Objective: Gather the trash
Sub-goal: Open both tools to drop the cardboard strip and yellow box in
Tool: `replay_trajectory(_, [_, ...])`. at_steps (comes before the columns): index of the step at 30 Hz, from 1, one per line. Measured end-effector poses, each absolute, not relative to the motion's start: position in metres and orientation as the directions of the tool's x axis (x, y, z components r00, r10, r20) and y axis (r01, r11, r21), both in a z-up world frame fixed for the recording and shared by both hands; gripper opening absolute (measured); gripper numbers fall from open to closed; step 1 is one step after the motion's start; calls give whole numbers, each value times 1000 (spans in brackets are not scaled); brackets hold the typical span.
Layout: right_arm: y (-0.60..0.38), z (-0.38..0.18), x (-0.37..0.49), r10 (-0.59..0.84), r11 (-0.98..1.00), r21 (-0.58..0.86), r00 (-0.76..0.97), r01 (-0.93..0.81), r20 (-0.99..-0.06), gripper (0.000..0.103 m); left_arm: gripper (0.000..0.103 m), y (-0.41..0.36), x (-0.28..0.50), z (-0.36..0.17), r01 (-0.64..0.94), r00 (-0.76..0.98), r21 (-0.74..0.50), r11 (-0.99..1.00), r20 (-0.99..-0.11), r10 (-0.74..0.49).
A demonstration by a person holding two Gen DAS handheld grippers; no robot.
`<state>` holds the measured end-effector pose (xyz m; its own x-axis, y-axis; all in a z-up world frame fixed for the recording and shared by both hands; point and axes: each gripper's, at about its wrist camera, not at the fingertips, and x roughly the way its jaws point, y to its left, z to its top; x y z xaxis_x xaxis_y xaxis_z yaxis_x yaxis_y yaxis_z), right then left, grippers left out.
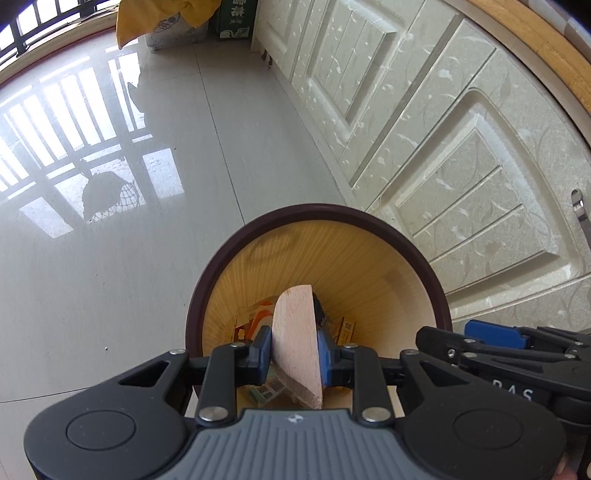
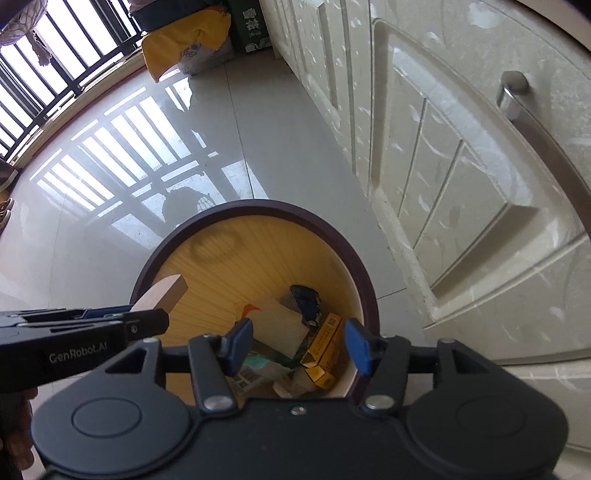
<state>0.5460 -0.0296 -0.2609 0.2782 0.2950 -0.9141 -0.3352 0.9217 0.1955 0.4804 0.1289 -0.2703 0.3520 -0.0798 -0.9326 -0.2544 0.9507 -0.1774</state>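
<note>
Left gripper (image 1: 294,354) clamped on wooden block (image 1: 297,343) over the bin (image 1: 436,280), right gripper (image 2: 299,341) fingers apart, empty; block could clip near rim and bounce onto floor.

Glossy pale grey tiled floor (image 1: 155,258), thin grout lines. Cream cabinet doors (image 1: 424,129) with raised panels and leaf pattern run along floor's right edge; metal handle (image 2: 511,92) on nearest door. Wooden countertop edge (image 1: 535,44) above cabinets. Barred window (image 2: 55,62) at floor's far side, daylight mirrored on tiles. Yellow cloth (image 2: 184,40) and green box (image 2: 251,26) at cabinets' far end.
</note>
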Motion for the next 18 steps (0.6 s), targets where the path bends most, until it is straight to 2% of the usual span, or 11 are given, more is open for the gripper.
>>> replay_trajectory(3, [-32,-262,545,282,920,181,268,-347,-921,57,29,130,478,-272,-257,332,-131,957,-943,-39])
replay_trajectory(5, [-34,-264,544,275,918,172,263,-357,-925,57,36,131,477,-273,-254,316,-96,962,-949,-11])
replay_trajectory(10, [-42,-266,541,263,918,158,259,-364,-929,58,42,130,473,-274,-250,295,-75,965,-956,2])
replay_trajectory(15, [-48,-264,536,258,918,152,262,-366,-930,60,56,131,466,-273,-240,287,-70,968,-958,2])
replay_trajectory(18, [-51,-262,530,253,916,140,270,-376,-929,65,63,129,460,-270,-234,288,-63,970,-958,7])
